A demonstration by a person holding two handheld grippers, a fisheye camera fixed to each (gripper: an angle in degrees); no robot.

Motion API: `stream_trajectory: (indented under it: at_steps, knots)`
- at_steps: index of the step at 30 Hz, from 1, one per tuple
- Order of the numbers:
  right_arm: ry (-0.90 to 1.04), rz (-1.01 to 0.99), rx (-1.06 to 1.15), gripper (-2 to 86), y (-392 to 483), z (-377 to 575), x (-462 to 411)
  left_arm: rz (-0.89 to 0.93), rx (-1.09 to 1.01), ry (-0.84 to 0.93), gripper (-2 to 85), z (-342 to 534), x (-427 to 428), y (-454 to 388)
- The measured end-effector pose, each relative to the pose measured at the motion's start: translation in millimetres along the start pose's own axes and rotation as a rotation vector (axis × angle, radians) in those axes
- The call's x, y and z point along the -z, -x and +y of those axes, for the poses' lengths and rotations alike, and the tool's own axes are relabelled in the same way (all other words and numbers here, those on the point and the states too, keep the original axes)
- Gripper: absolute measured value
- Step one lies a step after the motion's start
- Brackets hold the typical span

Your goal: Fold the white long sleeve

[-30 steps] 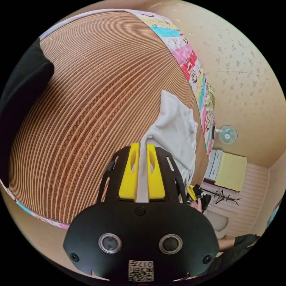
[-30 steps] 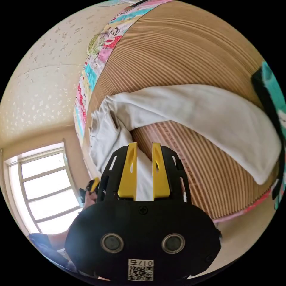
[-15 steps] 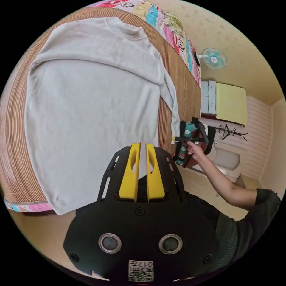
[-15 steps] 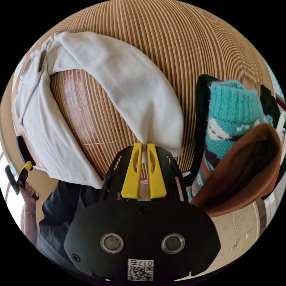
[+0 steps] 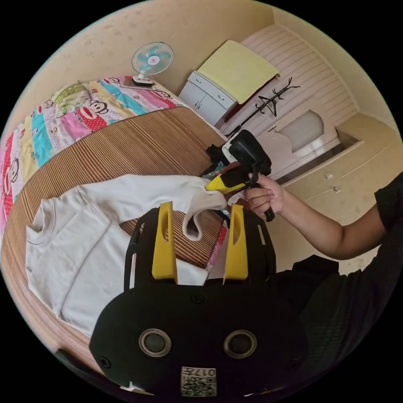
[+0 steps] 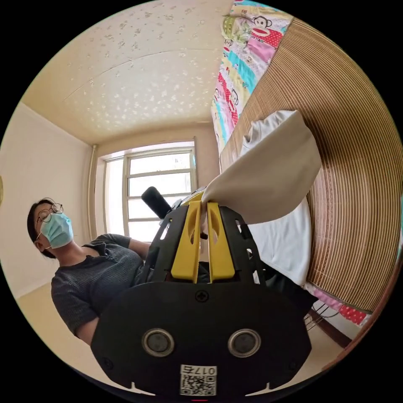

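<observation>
White long sleeve (image 5: pixel 79 247) lies on striped bed mat (image 5: pixel 138 147); right hand-held gripper (image 6: pixel 203 210) apparently pinches its cuff, left hand-held gripper (image 5: pixel 199 214) gapes.

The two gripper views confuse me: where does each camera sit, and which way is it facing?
Left gripper view: rides behind the left gripper, jaws apart, facing across the bed's striped mat at the white long sleeve; the right gripper and the hand holding it show.
Right gripper view: rides behind the right gripper, jaws pinching the shirt's sleeve, facing back toward the window and the person.
Shared: shirt, mat, cartoon bedsheet.
</observation>
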State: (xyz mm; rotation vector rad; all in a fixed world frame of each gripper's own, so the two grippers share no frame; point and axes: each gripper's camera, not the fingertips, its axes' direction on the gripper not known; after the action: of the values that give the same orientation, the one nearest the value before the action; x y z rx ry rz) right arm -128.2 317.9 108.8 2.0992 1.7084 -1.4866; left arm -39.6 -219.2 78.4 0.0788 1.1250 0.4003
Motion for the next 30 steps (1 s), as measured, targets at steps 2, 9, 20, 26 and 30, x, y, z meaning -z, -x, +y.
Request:
stream_trajectory:
  at_steps: [2, 9, 20, 26, 30]
  knots:
    - [-0.036, -0.017, 0.022, 4.7, 7.5, -8.0, 7.4, -0.055, -0.035, 0.018, 8.8, -14.5, 1.8, -6.0]
    - [-0.186, 0.019, 0.196, 8.6, 36.3, -13.7, 52.7, 0.091, 0.16, -0.217, 5.0, 6.1, 139.9, 121.3]
    - [0.082, 0.024, -0.096, 9.3, -59.5, -15.0, -42.7, -0.026, 0.768, -0.09, 5.0, 208.8, 179.0, 367.8]
    - [0.138, 0.038, -0.174, 9.3, -82.8, -20.9, -87.2, 0.023, 0.834, -0.123, 5.3, 240.9, 181.2, 390.8]
    - [0.188, 0.112, -0.212, 9.4, -83.5, -28.0, -111.1, -0.078, 1.115, -0.254, 5.5, 303.9, 213.9, 400.0]
